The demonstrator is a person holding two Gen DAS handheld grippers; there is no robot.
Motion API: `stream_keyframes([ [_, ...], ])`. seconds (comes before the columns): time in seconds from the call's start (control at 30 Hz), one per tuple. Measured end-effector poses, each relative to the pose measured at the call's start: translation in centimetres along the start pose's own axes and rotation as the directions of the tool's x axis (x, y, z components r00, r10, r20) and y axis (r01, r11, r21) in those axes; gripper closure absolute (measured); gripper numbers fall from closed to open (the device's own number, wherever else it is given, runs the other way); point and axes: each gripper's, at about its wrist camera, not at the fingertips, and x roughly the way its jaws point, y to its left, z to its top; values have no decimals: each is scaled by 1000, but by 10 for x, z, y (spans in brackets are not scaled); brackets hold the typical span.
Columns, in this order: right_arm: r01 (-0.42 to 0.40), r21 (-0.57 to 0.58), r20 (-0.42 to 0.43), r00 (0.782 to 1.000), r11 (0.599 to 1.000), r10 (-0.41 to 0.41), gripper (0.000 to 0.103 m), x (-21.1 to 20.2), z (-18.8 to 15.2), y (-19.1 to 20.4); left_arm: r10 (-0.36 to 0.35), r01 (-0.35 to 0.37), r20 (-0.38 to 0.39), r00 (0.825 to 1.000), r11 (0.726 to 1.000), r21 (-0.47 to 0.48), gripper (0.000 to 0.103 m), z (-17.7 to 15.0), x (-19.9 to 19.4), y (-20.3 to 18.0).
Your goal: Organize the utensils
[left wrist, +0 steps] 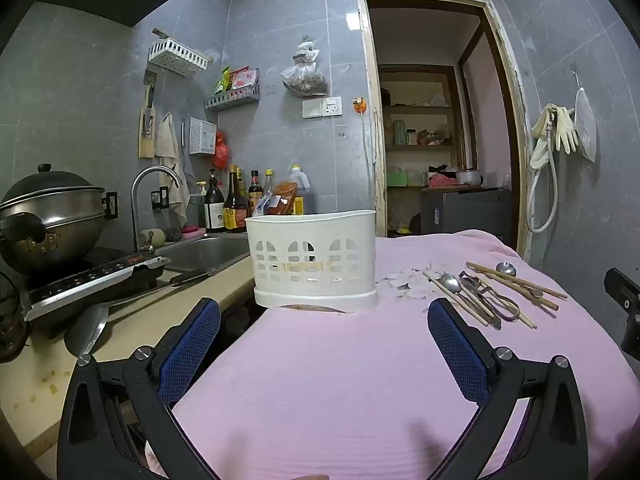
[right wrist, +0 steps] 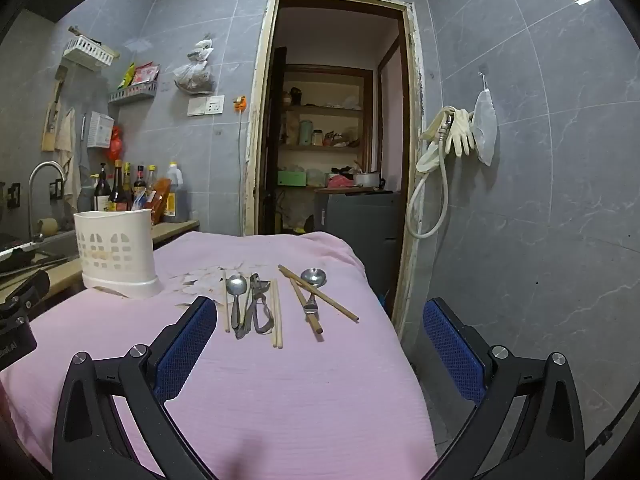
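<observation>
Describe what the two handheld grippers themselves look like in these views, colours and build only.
Both match. The left gripper and right gripper each have two black, angular plastic fingers with teardrop-shaped cut-outs and round silver screws at the pivots. The fingers' inner faces carry blue pads with a fine mesh texture. No cables or sleeves show. In the right wrist view, the other gripper's black body bears partly cut-off white lettering.

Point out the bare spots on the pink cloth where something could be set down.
Free: the wide near stretch of the pink cloth, between both grippers and the utensils. Also a strip between the white holder and the left spoon. Crowded: the far right, where chopsticks, spoons and tongs lie.
</observation>
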Motion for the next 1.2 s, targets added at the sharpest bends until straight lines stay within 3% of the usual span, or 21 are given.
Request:
stream_keyframes([
  [1.2, -14, -2, -9, 1000, 1000, 13, 0, 5, 0, 2, 2, -2, -12, 1000, 1000, 10, 1, -13, 14, 7],
])
